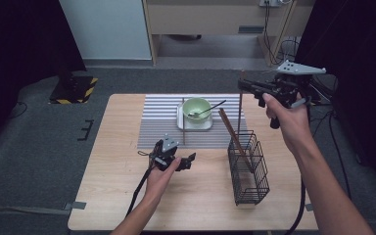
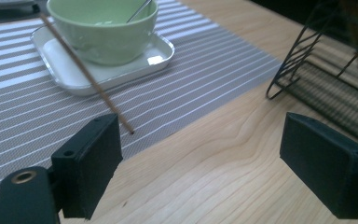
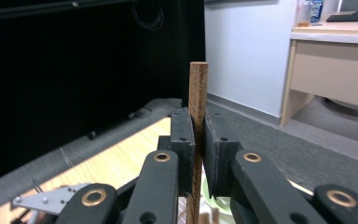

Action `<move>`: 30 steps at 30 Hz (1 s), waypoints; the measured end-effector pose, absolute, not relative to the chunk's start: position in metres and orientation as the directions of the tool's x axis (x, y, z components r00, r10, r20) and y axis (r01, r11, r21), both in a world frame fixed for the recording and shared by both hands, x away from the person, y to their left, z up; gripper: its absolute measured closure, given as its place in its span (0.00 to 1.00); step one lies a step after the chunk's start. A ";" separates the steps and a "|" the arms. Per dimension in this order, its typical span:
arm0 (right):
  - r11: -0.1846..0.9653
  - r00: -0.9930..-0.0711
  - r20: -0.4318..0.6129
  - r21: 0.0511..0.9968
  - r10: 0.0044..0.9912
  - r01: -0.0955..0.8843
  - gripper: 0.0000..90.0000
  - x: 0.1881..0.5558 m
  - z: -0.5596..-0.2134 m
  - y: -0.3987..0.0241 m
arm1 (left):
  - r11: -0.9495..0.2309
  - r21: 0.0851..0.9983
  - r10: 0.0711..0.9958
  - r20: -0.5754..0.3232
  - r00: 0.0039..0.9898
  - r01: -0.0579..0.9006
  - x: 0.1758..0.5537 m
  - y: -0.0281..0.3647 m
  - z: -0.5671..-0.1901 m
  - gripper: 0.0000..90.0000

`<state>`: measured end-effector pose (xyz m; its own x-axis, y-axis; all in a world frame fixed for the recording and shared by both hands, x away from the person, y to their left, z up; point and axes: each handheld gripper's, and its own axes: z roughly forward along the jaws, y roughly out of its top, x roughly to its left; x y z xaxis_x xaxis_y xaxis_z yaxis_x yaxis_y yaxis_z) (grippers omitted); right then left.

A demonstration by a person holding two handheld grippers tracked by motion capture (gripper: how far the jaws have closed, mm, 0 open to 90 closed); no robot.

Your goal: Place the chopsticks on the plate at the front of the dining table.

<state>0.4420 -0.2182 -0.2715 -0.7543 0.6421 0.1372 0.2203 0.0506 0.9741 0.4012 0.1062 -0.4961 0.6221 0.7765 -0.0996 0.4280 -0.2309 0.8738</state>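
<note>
My right gripper (image 1: 241,85) is raised above the table's far right, shut on a brown wooden chopstick (image 1: 240,117) that hangs upright just behind the black wire basket (image 1: 248,169). In the right gripper view the chopstick (image 3: 198,88) is pinched between the jaws of that gripper (image 3: 199,135). A second chopstick (image 1: 230,129) leans inside the basket. A third chopstick (image 1: 183,122) lies on the striped mat, its far part resting on the white plate (image 2: 135,63). My left gripper (image 1: 190,161) rests low near the table's middle, open, holding nothing (image 2: 214,158).
A green bowl (image 1: 197,107) with a metal spoon (image 1: 210,108) sits on the white square plate (image 1: 196,127) at the back of the grey striped mat (image 1: 156,122). The wire basket (image 2: 307,70) stands right of the left gripper. Bare wood lies in front.
</note>
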 end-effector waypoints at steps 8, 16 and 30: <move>-0.017 -0.773 0.184 0.976 0.606 0.219 0.93 0.443 -0.273 -0.198 | -0.178 0.896 0.718 -0.164 0.676 0.406 0.398 0.098 -0.489 0.12; -0.035 -0.778 0.205 0.973 0.594 0.229 0.93 0.447 -0.280 -0.176 | -0.136 0.910 0.693 -0.194 0.694 0.391 0.396 0.094 -0.484 0.13; -0.028 -0.785 0.216 0.969 0.580 0.246 0.93 0.443 -0.288 -0.154 | -0.078 0.926 0.648 -0.235 0.724 0.370 0.387 0.085 -0.473 0.39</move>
<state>0.4433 -0.1535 -0.2878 -0.7852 0.5803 0.2160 0.2461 -0.0275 0.9688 0.3872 0.0854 -0.4734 0.7245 0.6481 -0.2348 0.3700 -0.0782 0.9257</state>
